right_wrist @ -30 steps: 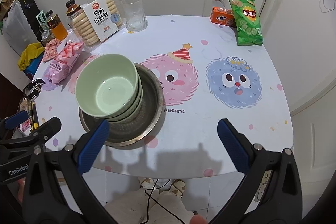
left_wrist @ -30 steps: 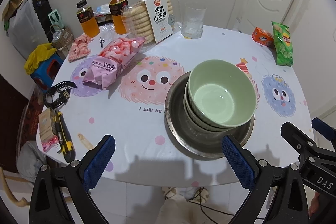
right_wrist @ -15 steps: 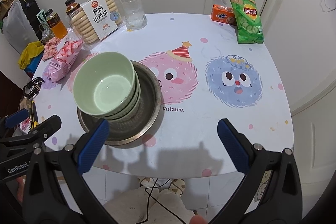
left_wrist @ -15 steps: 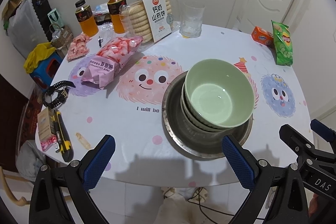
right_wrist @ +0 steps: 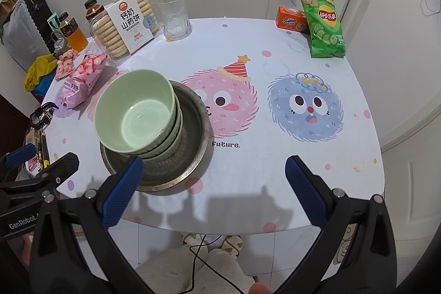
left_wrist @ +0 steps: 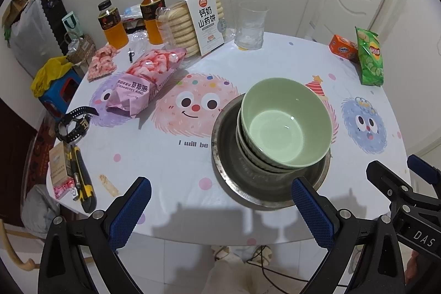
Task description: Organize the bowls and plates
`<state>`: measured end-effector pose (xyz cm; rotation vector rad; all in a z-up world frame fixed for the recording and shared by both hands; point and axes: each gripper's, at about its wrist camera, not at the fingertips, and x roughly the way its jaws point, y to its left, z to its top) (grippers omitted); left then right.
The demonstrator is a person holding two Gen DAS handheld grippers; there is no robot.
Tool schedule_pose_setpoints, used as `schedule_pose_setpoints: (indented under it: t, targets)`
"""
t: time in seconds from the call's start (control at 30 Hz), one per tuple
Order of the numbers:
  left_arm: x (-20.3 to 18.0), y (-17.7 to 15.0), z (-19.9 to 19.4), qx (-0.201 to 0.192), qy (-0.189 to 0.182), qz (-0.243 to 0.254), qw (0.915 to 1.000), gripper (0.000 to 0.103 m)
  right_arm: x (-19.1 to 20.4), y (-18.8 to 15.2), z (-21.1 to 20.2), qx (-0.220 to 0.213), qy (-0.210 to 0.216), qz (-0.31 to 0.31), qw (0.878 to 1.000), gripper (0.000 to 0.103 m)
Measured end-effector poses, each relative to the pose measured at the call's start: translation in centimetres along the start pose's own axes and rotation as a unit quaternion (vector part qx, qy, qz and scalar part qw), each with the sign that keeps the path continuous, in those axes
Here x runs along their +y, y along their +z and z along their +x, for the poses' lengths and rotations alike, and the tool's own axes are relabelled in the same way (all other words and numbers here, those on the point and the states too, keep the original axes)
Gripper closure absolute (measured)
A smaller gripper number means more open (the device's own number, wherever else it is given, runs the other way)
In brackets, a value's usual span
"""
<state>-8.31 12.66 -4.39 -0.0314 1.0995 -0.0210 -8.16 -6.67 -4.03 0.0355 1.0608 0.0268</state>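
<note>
A stack of pale green bowls [left_wrist: 285,126] [right_wrist: 137,112] sits inside a round metal plate [left_wrist: 228,178] [right_wrist: 193,115] on the cartoon-printed table [left_wrist: 165,150] [right_wrist: 261,156]. My left gripper [left_wrist: 220,207] hangs open above the near table edge, its right finger in front of the plate's near rim. My right gripper [right_wrist: 213,189] is open too, over the near edge to the right of the plate, its left finger overlapping the plate's rim in the view. Neither holds anything.
At the back stand two juice bottles [left_wrist: 110,24], a biscuit pack [left_wrist: 193,24] and a glass [left_wrist: 250,26]. A pink snack bag [left_wrist: 143,81], a watch [left_wrist: 73,124] and a utility knife [left_wrist: 81,181] lie left. A green chips bag [right_wrist: 323,24] and orange box [right_wrist: 292,21] lie back right.
Both grippers have drifted slightly, so the table and the bowls shift a little in each view. The bowls and plate stay put; both grippers remain open.
</note>
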Motion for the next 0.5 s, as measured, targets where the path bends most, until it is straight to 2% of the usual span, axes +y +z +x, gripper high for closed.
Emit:
schedule_pose_setpoints:
  t: [0.5]
  targets:
    - [0.2,-0.09,-0.02,0.0,0.001,-0.005,1.0,0.0,0.0,0.06,0.0,0.001,0.001,-0.002,1.0,0.001]
